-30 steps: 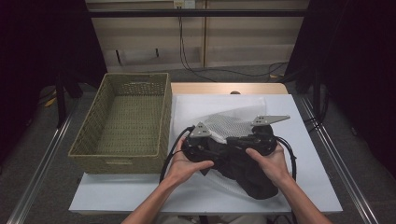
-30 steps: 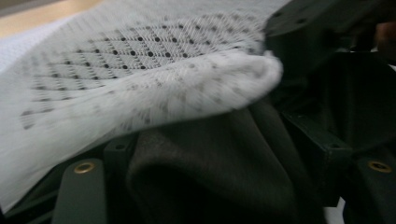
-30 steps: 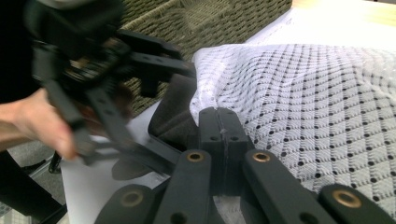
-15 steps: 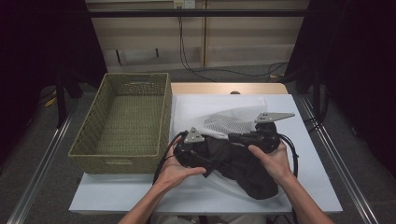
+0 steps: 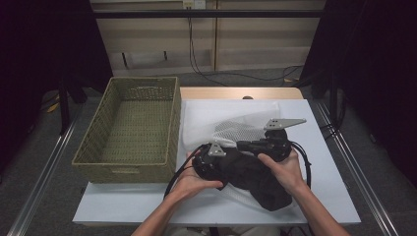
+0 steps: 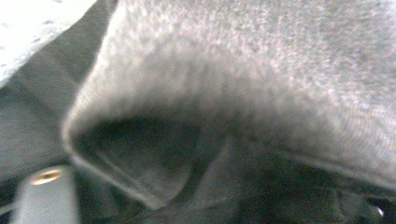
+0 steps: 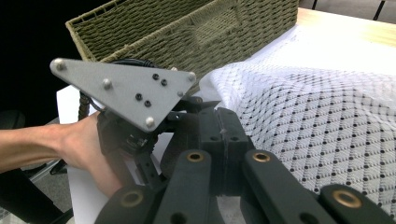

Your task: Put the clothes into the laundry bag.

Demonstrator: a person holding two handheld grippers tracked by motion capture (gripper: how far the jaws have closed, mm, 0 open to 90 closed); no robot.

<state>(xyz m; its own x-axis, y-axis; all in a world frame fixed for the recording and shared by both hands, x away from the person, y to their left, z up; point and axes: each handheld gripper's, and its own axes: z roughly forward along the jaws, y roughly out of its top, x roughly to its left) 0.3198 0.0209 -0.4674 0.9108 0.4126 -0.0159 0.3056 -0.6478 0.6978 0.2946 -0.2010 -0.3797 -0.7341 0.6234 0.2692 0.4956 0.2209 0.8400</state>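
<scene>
Two hand-held grippers work a dark garment (image 5: 251,174) near the front edge of the bench (image 5: 334,196), a little right of its middle, where the cloth lies bunched on top of a white mesh laundry bag (image 5: 241,132). The left gripper (image 5: 212,162) is pressed into the fabric; the left gripper view shows grey cloth folded right against the lens, so the gripper appears to be buried in the garment, but whether its fingers are pinched on the cloth or standing apart cannot be told. The right gripper (image 5: 255,146) points toward the left one across the top of the bundle — in the right gripper view its fingers (image 7: 219,140) stand close together, tips meeting in front of the left gripper's grey plate (image 7: 126,95), with no cloth visibly caught between them. The wicker basket (image 5: 98,147) stands on the left side of the bench, its floor bare, and the mesh bag spreads flat toward the far edge. By the look of it the job is at an early stage: the garment is gathered but still a loose heap on the bench — neither inside the bag nor in the basket — and the real moving of it remains to be done.
</scene>
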